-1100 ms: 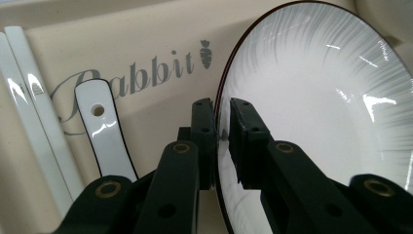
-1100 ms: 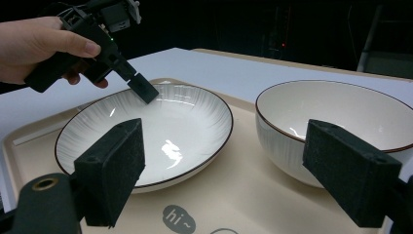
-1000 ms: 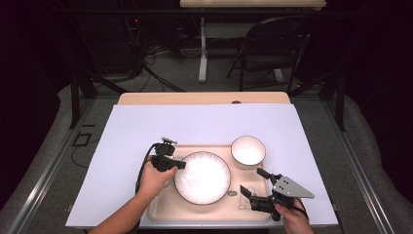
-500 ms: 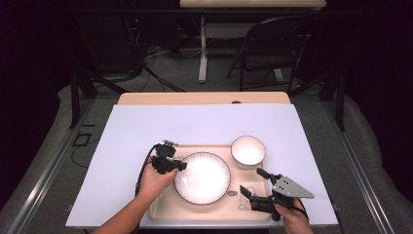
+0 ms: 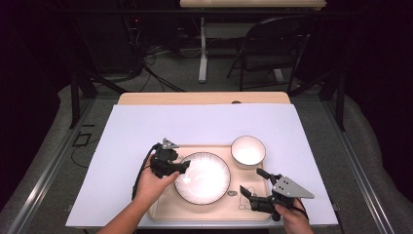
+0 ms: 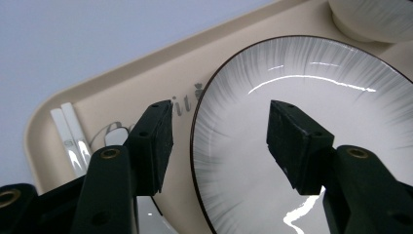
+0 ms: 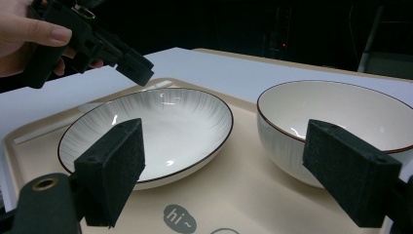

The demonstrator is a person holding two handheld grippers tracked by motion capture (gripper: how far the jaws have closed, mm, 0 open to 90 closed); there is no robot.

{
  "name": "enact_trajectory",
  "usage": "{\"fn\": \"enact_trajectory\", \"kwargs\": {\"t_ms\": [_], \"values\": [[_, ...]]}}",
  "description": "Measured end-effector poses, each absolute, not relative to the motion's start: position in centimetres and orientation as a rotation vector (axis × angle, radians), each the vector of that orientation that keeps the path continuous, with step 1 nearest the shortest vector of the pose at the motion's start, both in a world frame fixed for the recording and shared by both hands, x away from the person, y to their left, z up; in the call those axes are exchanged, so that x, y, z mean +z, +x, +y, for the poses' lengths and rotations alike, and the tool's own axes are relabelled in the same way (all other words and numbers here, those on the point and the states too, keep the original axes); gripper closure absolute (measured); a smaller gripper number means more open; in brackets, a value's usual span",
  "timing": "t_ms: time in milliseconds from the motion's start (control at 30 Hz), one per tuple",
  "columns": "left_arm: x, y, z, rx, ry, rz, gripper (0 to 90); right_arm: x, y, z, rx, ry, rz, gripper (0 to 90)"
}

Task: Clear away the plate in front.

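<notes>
My left claw [image 6: 219, 141], jaws just spread, straddles the plate [image 5: 202, 177] rim unpinched, plate resting on tray [image 5: 163, 209]; right claw [image 7: 243, 180] spread, idle.

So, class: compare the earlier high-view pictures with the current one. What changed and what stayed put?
The left tool has just been opening its jaws, letting go of the plate rim; in the left gripper view the rim lies between the open pads, untouched. The hand has lifted slightly. The plate, the bowl, the tray and the open right tool stayed as they were.
</notes>
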State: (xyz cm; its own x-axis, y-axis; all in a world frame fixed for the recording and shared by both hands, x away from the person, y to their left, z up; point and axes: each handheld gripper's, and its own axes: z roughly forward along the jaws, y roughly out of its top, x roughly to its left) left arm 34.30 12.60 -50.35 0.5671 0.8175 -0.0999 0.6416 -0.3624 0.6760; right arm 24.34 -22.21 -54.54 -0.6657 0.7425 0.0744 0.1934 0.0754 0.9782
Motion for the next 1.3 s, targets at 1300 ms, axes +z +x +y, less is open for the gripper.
{"fn": "enact_trajectory", "kwargs": {"t_ms": [1300], "values": [[-52.8, 30.7, 25.1, 0.597, 1.728, 1.375, 36.9, -54.6, 24.3, -22.1, 1.619, 0.920, 1.917, 14.7]]}}
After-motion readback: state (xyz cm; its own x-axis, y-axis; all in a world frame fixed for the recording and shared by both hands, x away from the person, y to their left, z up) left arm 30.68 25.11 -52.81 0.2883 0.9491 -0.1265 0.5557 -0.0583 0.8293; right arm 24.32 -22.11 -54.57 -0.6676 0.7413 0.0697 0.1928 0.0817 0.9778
